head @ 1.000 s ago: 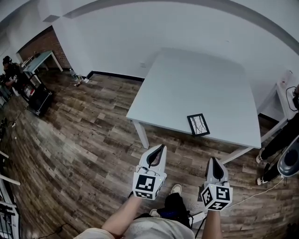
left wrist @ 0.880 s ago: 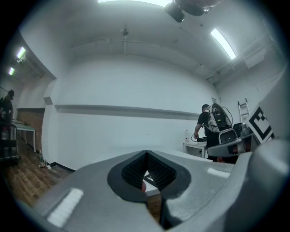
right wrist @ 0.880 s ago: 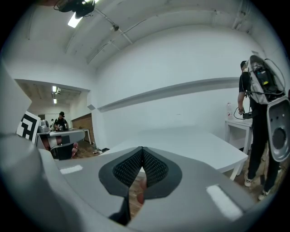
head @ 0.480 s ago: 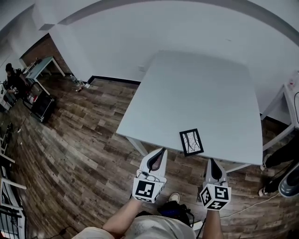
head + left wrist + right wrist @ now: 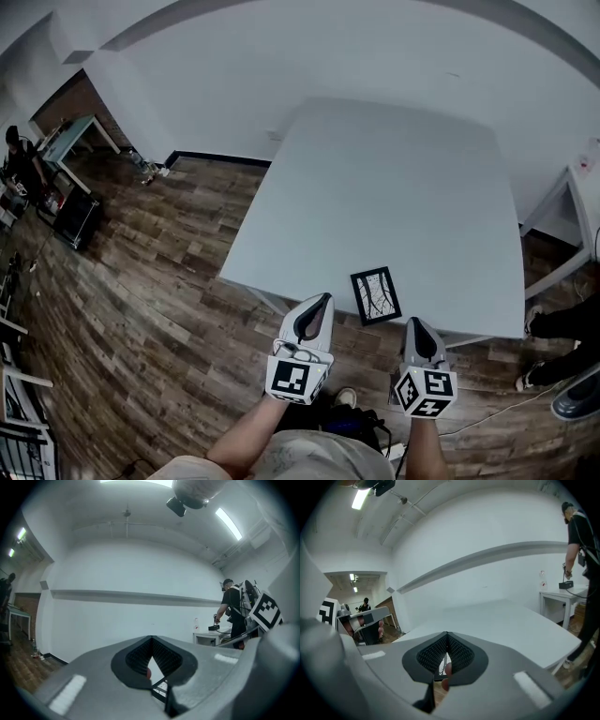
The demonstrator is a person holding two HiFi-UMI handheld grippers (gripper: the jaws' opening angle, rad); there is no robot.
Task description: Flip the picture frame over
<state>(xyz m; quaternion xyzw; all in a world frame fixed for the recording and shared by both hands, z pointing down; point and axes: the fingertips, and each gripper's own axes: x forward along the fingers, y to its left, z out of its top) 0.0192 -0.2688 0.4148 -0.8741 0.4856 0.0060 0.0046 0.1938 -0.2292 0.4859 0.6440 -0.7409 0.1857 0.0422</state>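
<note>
I hold both grippers off the near edge of the bench (image 5: 394, 187). My left gripper (image 5: 317, 309) has its fingers clenched tip to tip on nothing, and so has my right gripper (image 5: 415, 330). The picture frame (image 5: 376, 296) lies flat, picture up, by that edge, between the two tips and apart from both.

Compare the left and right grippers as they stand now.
The left gripper sits left of the picture frame; the right gripper sits right of it. The left gripper leans toward the frame; the right gripper points almost straight ahead. Both have jaws together, hold nothing and are short of the frame.
</note>
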